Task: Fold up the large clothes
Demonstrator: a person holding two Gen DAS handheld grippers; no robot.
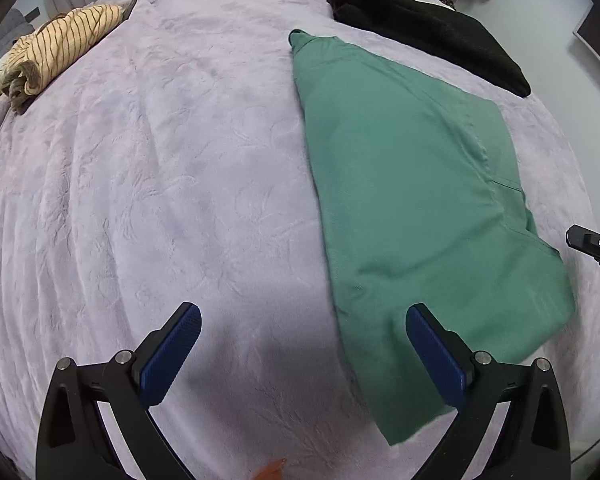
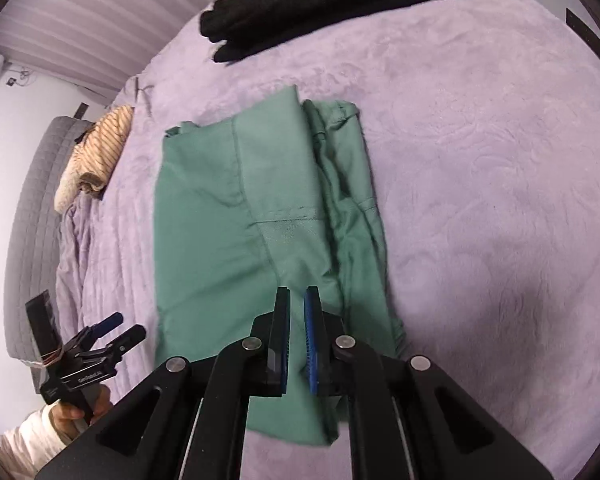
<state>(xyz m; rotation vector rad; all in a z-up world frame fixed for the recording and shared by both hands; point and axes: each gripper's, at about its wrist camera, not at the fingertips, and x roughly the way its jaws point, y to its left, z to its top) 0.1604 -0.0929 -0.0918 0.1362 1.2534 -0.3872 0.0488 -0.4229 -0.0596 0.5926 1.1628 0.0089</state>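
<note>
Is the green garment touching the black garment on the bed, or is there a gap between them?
Apart. The right wrist view shows the green garment and the black garment separated by a plain strip of bare purple blanket.

The only lettering stands on the black two-finger left gripper (image 2: 118, 330) seen at the near left of the right wrist view: a small white printed line along its black body, too small and blurred to read. No other text, label, brand, number or sign can be read.
</note>
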